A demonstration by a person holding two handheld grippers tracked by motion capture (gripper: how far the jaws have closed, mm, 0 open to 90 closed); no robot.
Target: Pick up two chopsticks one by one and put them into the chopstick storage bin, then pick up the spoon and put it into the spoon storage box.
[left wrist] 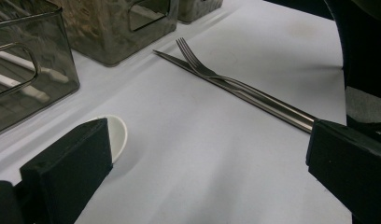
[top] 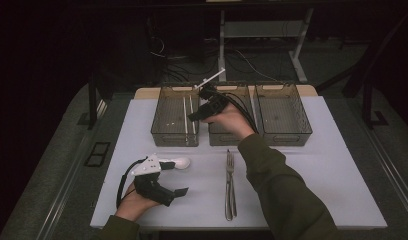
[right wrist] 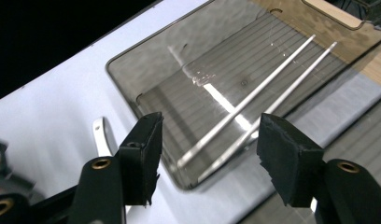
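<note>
Three smoky clear plastic bins [top: 283, 114] line the white desk [top: 317, 185]; two white chopsticks [top: 188, 114] lie in the left bin, a steel fork [top: 230, 182] nearer.

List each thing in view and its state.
Left gripper: open, holding nothing, by the spoon.
Right gripper: open, above the left bin.
Left bin: holds two chopsticks.
Middle bin: contents hidden.
Right bin: looks empty.
Fork, knife: flat on the table.
Spoon: on the table.
</note>
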